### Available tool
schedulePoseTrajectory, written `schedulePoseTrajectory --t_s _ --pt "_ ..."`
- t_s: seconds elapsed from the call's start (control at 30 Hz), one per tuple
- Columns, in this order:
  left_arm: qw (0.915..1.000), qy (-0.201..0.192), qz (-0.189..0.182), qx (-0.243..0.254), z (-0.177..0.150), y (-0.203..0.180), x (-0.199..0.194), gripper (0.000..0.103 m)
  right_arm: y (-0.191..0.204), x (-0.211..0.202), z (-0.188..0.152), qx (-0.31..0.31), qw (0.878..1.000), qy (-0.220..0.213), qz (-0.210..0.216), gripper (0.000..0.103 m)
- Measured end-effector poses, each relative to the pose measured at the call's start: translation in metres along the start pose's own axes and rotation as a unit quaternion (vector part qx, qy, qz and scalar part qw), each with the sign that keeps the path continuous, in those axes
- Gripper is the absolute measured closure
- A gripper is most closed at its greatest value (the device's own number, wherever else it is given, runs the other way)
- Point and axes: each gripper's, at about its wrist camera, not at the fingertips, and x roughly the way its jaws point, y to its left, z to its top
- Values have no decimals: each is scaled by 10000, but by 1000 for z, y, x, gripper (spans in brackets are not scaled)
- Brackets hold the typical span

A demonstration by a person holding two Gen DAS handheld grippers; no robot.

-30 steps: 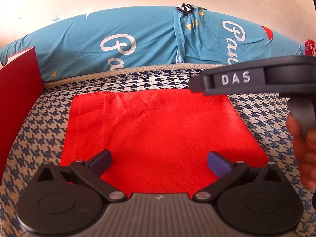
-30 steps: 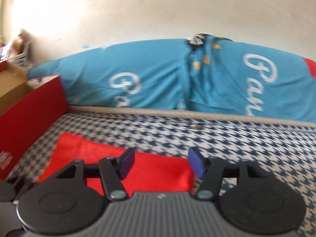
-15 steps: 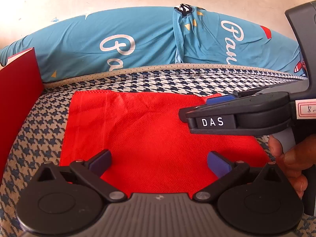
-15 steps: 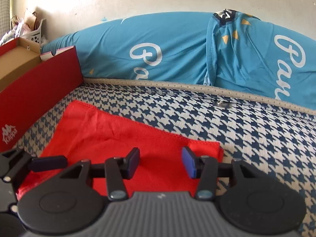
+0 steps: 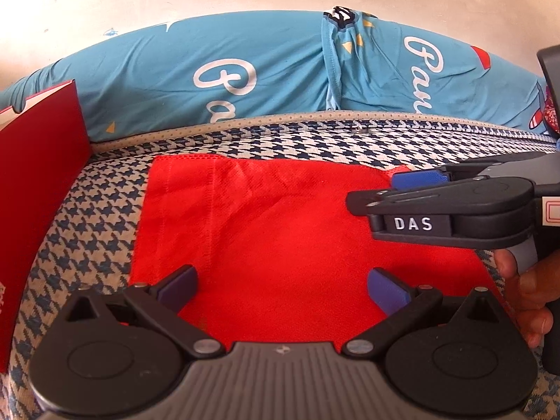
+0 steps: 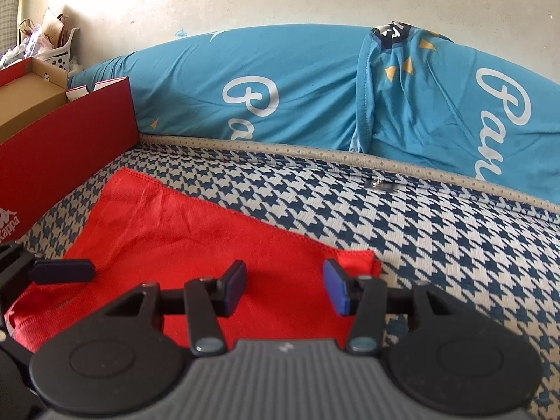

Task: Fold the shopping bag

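Checked bed cover point(image 6: 437, 245) is under the flat red shopping bag point(image 5: 280, 231). Both the left gripper point(image 5: 281, 288) and right gripper point(image 6: 283, 285) are held apart, empty. One corner should be pinched well, then lifted slowly across.

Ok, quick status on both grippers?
Left gripper: open above the red bag, holding nothing.
Right gripper: open at the bag's corner, holding nothing.

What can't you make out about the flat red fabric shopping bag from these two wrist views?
- Red fabric shopping bag, left wrist view: near edge hidden by the left gripper; far right corner covered by the right gripper.
- Right wrist view: near edge hidden behind the right gripper's body.
- Handles: none visible in either view.
- Red cardboard box: cut off by the frame edge.
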Motion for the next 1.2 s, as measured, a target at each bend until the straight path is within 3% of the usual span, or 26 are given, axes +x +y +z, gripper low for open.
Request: schedulePoseTrajectory --t_s 0.73,0.97,1.07,1.2 --pt "9999 -10 30 -102 -23 23 -19 0 3 -8 0 -225 9992 22 -335 42" --pt "9999 -49 60 -89 -23 21 -18 0 24 -32 1 -647 9975 48 266 51" --pt "9999 -57 45 -69 -24 21 -18 0 33 -26 -7 -882 9948 438 253 50" --pt "10000 -61 46 -45 -24 20 -18 0 24 -33 -11 -717 9959 483 252 45"
